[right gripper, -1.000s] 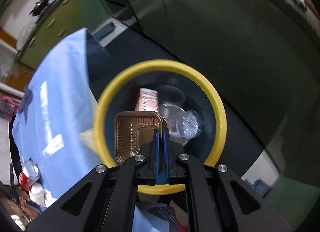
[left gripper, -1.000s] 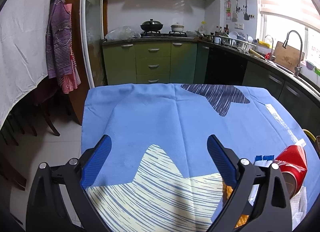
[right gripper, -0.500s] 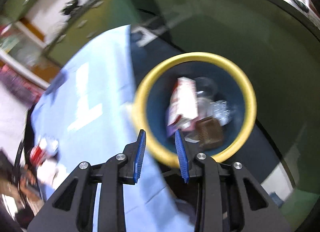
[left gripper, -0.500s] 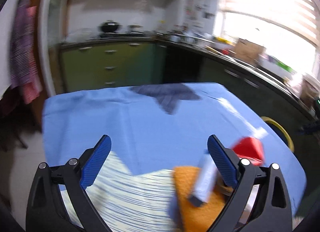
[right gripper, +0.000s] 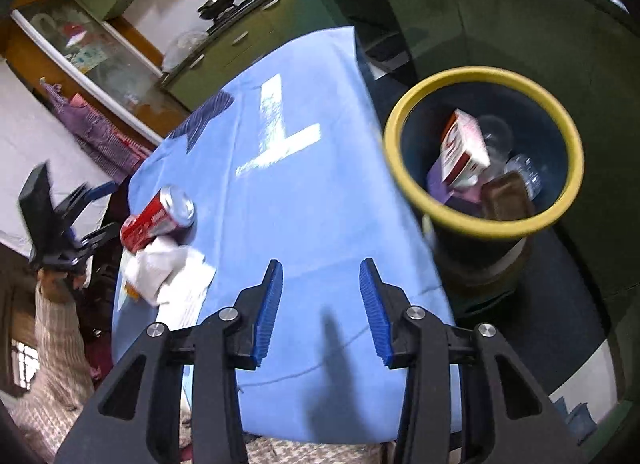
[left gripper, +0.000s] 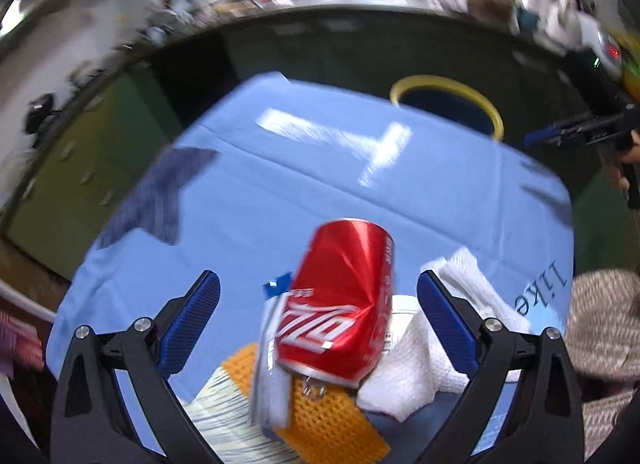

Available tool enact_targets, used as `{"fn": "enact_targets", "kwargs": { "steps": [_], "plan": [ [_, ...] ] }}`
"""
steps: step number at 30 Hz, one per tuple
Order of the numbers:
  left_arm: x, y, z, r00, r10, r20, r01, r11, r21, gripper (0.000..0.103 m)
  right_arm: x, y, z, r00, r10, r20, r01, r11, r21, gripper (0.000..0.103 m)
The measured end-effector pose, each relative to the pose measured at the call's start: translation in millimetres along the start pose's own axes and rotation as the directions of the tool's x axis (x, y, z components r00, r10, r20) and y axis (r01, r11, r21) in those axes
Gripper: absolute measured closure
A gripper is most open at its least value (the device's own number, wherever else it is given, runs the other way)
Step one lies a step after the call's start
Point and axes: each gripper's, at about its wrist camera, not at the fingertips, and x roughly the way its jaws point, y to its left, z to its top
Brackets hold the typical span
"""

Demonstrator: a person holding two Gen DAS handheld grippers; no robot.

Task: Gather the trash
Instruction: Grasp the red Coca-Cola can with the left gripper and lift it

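Left gripper (left gripper: pixel 318 316) has its jaws wide apart, pointing down at the pile on the near edge of the blue cloth (left gripper: pixel 280 192). A dented red can (left gripper: pixel 340 304) lies on its side right between the blue pads, but neither pad touches it. Under and around the can: a white crumpled napkin (left gripper: pixel 432 356) on its right, an orange mesh thing (left gripper: pixel 320 416) below it, and a white-blue wrapper (left gripper: pixel 272 364) along its left.

Right gripper (right gripper: pixel 320 304) is empty and its jaws are opening, nothing between them, just bare cloth underneath. It hangs over the table edge nearest the bin.

The bin (right gripper: pixel 404 120), dark with a yellow rim, stands on the floor just beside the table. Inside it: a red-and-white carton (right gripper: pixel 464 152), a brown tray (right gripper: pixel 508 196) and some clear plastic (right gripper: pixel 496 136).

From the right camera the can sits at the far left side of the cloth, well apart from the bin.
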Motion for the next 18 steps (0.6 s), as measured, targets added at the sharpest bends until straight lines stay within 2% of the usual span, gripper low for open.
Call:
{"fn": "enact_targets", "kwargs": {
  "steps": [4,6,10,11,16,18],
  "plan": [
    [30,-5,11,0.986,-0.098,-0.132,0.105,0.993,0.051,0.009,2,-3,-6,1.0,0.018,-0.009,-0.018,1.0,0.012,0.062],
    [41,-2,15,0.971,-0.152,-0.183,0.162,0.986,0.04,0.009,2,-7,-6,1.0,0.018,-0.009,-0.018,1.0,0.018,0.061],
    [60,6,18,0.93,-0.256,-0.263,0.264,0.965,-0.006,0.009,4,-12,-6,1.0,0.028,-0.01,-0.027,0.999,0.033,0.059],
    [66,8,18,0.915,-0.283,-0.287,0.289,0.957,-0.021,0.009,5,-13,-6,0.999,0.029,-0.012,-0.029,0.999,0.035,0.059],
    [85,20,18,0.869,-0.355,-0.344,0.346,0.934,-0.092,0.009,9,-11,-7,0.999,0.041,-0.023,-0.04,0.999,0.036,0.059],
    [88,20,17,0.861,-0.359,-0.36,0.348,0.932,-0.095,0.009,11,-10,-7,0.999,0.043,-0.028,-0.042,0.999,0.034,0.059]
  ]
}}
